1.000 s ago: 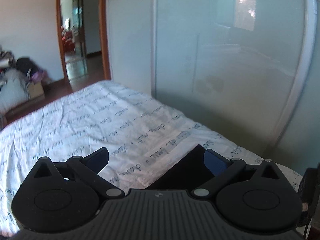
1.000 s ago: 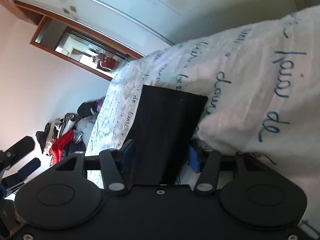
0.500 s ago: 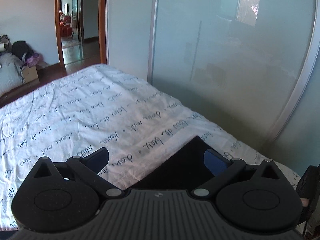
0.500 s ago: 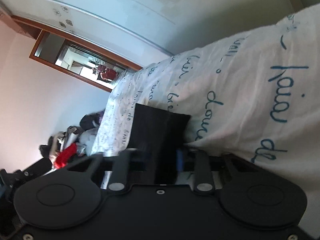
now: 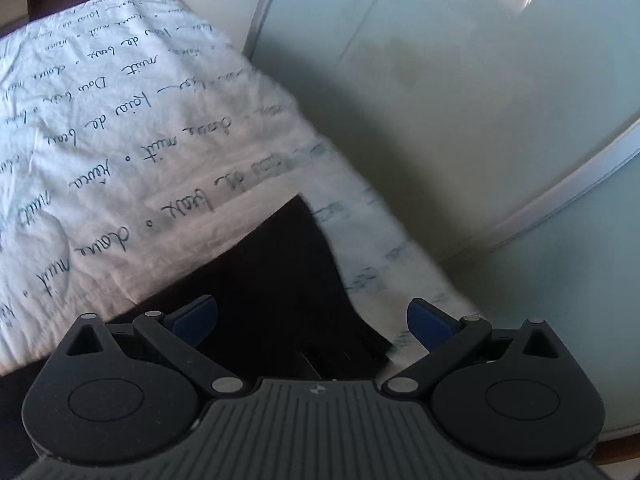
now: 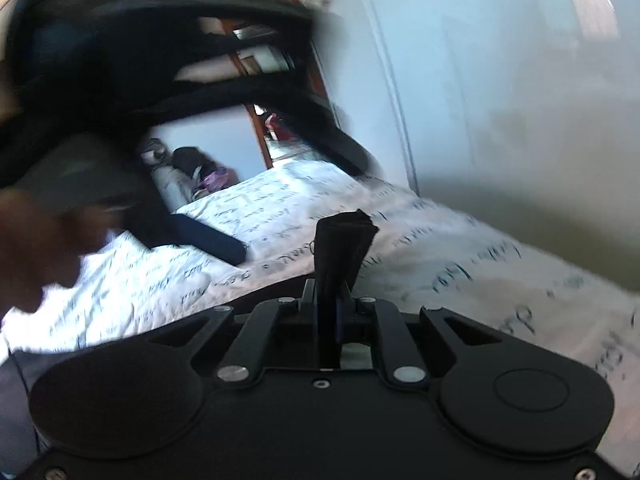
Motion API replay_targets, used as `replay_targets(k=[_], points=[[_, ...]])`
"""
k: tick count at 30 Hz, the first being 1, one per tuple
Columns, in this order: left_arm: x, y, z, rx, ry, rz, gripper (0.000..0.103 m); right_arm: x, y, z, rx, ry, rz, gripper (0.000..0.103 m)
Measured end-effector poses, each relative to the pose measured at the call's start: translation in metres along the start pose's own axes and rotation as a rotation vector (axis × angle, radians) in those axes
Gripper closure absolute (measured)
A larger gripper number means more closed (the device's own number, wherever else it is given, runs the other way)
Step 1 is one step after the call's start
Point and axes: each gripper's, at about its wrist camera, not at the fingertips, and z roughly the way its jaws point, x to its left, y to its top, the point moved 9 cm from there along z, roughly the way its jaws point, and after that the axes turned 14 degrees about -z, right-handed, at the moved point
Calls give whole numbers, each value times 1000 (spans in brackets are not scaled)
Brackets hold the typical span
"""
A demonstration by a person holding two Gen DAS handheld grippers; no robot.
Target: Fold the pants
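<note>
On one bed point(image 5: 120, 152) we see one black pants point(image 5: 280, 280) (bunched): right gripper point(image 6: 330, 312) clamps them, left gripper point(image 5: 312, 316) gapes.

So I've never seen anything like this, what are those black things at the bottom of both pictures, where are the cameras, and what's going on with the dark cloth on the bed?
The black shapes are two hand-held grippers, each with two fingers. A person carries one in each hand, and each has a wide-angle camera looking forward along its fingers, so you see its own body at the bottom of its picture.

In the left camera's picture, the left gripper is open, with its blue-padded fingers spread over the black pants lying on a bed sheet printed with handwriting. It holds nothing.

In the right camera's picture, the right gripper is shut on a bunched corner of the pants, which sticks up between its fingers. The big blurred dark shape at upper left looks like the other gripper, seen from outside. Behind the bed stand pale wardrobe doors.
</note>
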Motion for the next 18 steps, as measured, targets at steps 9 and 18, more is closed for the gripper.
replay_targets(k=[9, 18], points=[[26, -6, 26, 36, 106, 39, 95, 7, 3, -10, -3, 40, -67, 91], [103, -23, -60, -173, 164, 3, 95, -2, 6, -39, -20, 301, 254, 19]])
